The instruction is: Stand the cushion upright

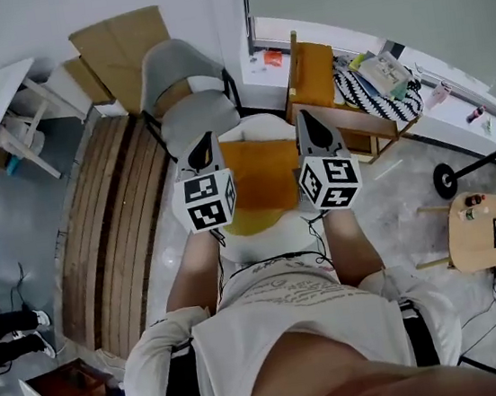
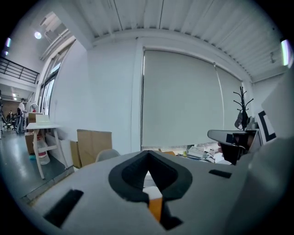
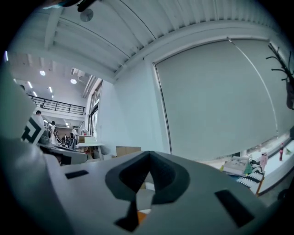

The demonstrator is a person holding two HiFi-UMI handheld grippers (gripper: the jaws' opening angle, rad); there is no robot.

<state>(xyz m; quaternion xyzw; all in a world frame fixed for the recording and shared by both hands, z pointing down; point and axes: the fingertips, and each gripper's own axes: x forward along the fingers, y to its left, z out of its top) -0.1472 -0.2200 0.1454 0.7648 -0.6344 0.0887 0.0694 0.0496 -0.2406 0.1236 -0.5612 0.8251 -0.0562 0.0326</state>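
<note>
My left gripper (image 1: pixel 204 150) and right gripper (image 1: pixel 310 126), both clenched empty, flank the orange cushion (image 1: pixel 262 182). It looks soft, light and floppy, best gripped at its top corners.

Bright, even daylight; heavy fisheye edge distortion

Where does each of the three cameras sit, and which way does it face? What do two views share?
Head view: on the person's head, facing steeply down at the orange cushion; torso, forearms, left gripper and right gripper show.
Left gripper view: on the left gripper, facing the window blind; its shut jaws show.
Right gripper view: on the right gripper, facing the same blind; its shut jaws show.
Shared: both gripper views see the blind and the cardboard.
</note>
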